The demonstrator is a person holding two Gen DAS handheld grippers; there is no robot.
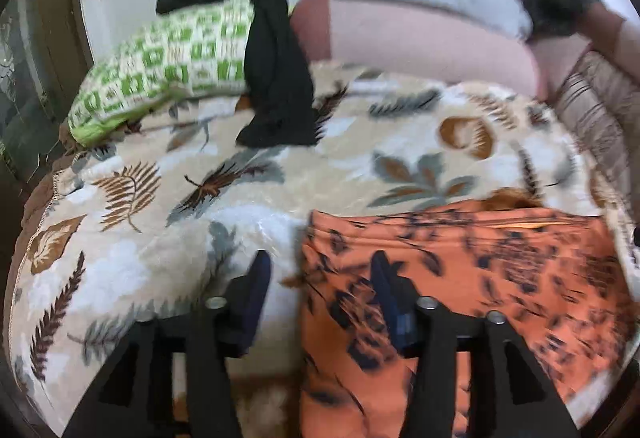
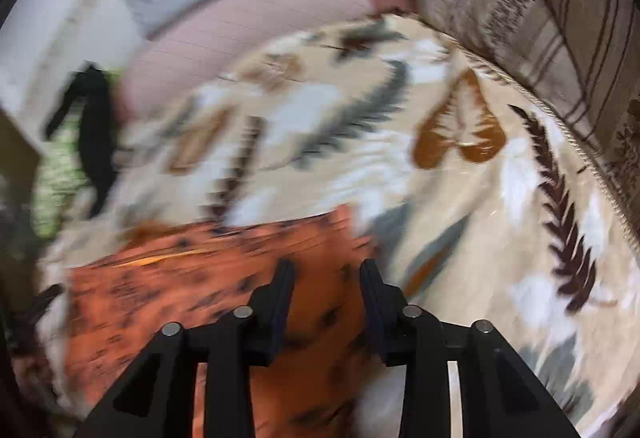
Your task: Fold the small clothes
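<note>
Your left gripper [image 1: 320,270] straddles the left edge of the orange patterned cloth [image 1: 480,278], fingers apart and empty. Over that cloth's right end, your right gripper [image 2: 326,274] is also spread, pinching nothing. It lies flat on the leaf-print blanket [image 1: 160,198].

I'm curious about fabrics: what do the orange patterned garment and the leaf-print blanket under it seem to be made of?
Orange garment: probably a thin woven cloth, matte, since it lies flat with fine creases; motion blur leaves the fibre open.
Leaf-print blanket: apparently a plush fleece, softly glossy, given its fuzzy pile and pale sheen on the folds.
</note>
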